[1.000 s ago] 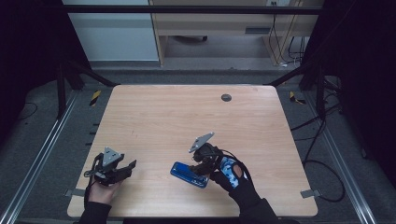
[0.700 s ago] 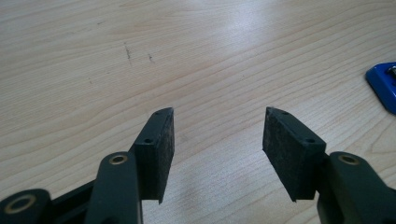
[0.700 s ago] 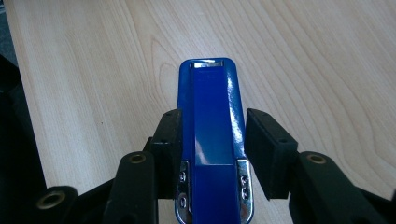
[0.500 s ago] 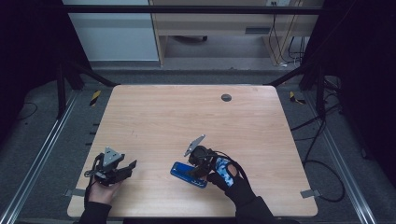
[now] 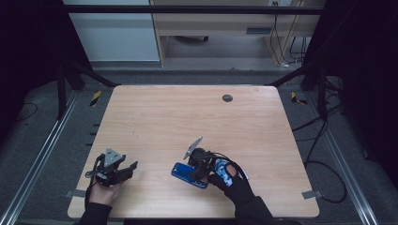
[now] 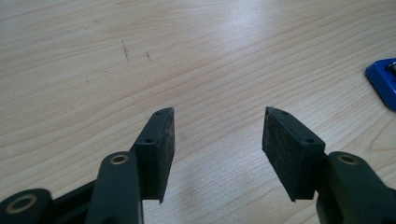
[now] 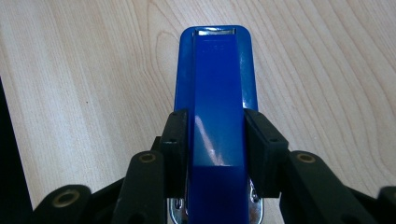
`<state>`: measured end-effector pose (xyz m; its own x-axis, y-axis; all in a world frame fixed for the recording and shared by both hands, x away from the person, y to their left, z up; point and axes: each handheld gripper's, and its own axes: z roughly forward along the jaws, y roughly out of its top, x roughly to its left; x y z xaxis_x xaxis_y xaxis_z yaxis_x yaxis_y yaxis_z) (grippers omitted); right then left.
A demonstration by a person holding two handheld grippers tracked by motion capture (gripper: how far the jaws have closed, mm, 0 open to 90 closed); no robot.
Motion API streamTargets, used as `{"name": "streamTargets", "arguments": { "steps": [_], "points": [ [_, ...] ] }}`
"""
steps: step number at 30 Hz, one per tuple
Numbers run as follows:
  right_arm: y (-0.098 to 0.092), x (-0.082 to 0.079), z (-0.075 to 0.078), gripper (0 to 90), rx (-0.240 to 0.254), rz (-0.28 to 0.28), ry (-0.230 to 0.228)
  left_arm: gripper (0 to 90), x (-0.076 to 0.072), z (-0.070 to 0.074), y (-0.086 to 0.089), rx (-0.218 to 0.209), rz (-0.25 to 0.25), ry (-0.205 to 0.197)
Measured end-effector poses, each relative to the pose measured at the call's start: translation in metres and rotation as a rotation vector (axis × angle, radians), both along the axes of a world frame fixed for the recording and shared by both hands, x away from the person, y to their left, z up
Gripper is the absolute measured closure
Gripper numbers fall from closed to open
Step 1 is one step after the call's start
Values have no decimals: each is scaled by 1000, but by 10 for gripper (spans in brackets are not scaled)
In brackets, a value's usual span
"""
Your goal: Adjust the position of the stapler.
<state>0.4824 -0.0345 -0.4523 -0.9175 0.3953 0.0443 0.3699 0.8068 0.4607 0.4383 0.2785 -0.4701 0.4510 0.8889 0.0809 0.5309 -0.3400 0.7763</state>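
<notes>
Wooden table (image 5: 155, 122); blue stapler (image 7: 217, 102) between right fingers (image 7: 175, 140).

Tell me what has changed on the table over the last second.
The right tool sank onto the blue stapler; its jaws have just been closing and now clamp its sides. The left tool stayed open and in place, and the stapler stayed flat on the table.

I'm looking at a light wooden table (image 5: 155, 117) with rounded corners, its grain running lengthwise. A blue stapler (image 5: 188, 174) lies flat on it near my edge, a little right of the middle. A small dark round grommet (image 5: 227, 98) sits in the board close to the far edge. A few faint dark scuffs (image 6: 126, 50) mark the wood at the left
</notes>
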Motion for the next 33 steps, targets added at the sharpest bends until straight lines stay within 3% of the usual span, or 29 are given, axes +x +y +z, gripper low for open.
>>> {"name": "streamTargets", "arguments": {
  "steps": [9,15,23,33],
  "points": [
    [3,1,0,632,-12,3,-3,439,0,0,0,2,-1,0],
    [6,0,-5,643,-63,21,-12,440,0,0,0,4,-1,0],
    [5,0,-4,656,-49,26,-28,441,0,0,0,6,-2,-1],
    [5,-2,-3,658,-67,59,-60,441,0,0,0,7,0,-1]
  ]
}}
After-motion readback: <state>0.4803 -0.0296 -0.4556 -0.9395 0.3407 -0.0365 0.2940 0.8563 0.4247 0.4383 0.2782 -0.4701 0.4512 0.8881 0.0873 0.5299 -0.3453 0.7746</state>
